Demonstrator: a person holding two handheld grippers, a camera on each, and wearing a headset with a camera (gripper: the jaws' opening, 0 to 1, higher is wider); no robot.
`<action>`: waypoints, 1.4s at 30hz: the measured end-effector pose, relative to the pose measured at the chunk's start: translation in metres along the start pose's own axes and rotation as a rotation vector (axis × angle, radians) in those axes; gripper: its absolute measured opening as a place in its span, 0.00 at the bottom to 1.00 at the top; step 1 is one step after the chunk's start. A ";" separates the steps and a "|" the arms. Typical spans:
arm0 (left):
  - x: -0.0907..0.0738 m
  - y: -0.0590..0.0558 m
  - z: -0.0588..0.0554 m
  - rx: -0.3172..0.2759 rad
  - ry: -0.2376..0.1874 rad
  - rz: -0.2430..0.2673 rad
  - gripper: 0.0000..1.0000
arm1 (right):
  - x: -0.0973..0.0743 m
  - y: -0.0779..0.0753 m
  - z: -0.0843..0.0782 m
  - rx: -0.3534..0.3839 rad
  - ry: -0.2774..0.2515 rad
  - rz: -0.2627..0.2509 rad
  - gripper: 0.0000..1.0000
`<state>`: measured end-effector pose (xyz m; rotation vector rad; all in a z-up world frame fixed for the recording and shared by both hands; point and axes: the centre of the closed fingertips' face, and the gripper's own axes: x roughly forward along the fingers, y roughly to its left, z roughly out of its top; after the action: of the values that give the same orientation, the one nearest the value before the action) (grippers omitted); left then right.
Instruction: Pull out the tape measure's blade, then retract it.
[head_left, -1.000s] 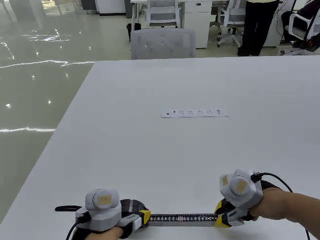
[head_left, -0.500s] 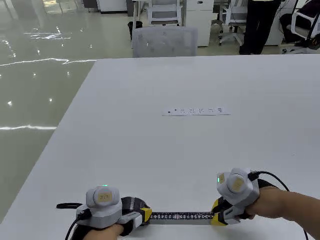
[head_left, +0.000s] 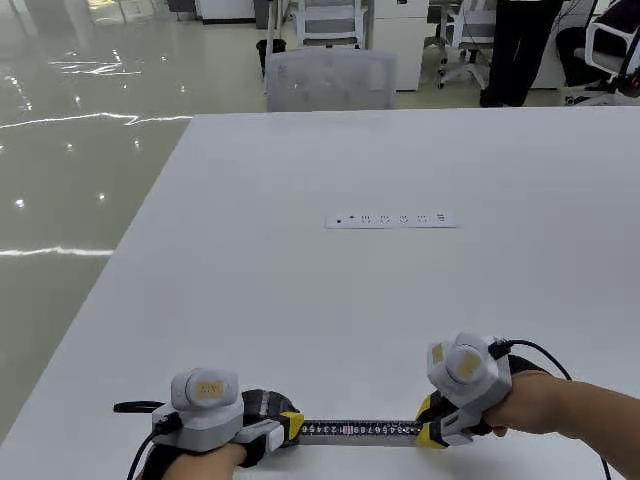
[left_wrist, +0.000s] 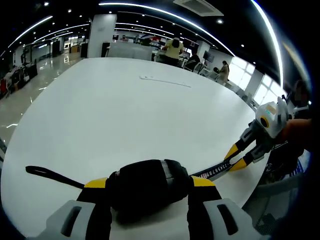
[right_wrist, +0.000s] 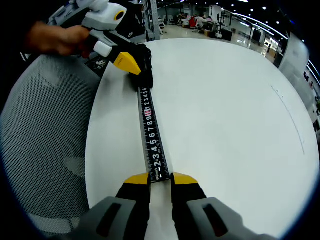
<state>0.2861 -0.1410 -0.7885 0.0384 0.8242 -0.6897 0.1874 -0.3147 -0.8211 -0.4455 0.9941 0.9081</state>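
The black tape measure case (head_left: 264, 411) lies at the table's near edge, and my left gripper (head_left: 285, 428) is shut on it. In the left gripper view the case (left_wrist: 147, 186) sits between the yellow-tipped jaws of the left gripper (left_wrist: 150, 182), and its black strap (left_wrist: 50, 175) trails to the left. The blade (head_left: 358, 431) runs flat along the table to my right gripper (head_left: 425, 432). In the right gripper view the right gripper (right_wrist: 160, 178) pinches the blade's tip, and the numbered blade (right_wrist: 150, 132) leads up to the case (right_wrist: 145, 62).
A white table (head_left: 300, 280) carries an inset power strip (head_left: 390, 220) at its middle. A grey chair (head_left: 330, 80) stands at the far edge, with a person (head_left: 520, 40) beyond it. A mesh chair (right_wrist: 40, 140) is beside the table's near edge.
My right gripper has slid a little left toward the case, so less blade shows. The left gripper has kept its place with the case.
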 end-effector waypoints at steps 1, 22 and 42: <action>0.000 0.000 0.000 0.000 0.000 -0.001 0.57 | 0.000 0.000 0.001 -0.001 0.000 0.000 0.14; -0.001 0.001 0.000 -0.016 0.013 -0.030 0.57 | 0.004 0.000 0.006 0.011 -0.003 -0.001 0.14; -0.002 -0.001 0.000 -0.022 0.019 -0.036 0.56 | 0.007 0.003 0.011 0.028 -0.006 0.007 0.14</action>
<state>0.2846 -0.1407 -0.7870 0.0099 0.8521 -0.7154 0.1925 -0.3023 -0.8210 -0.4155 1.0023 0.9007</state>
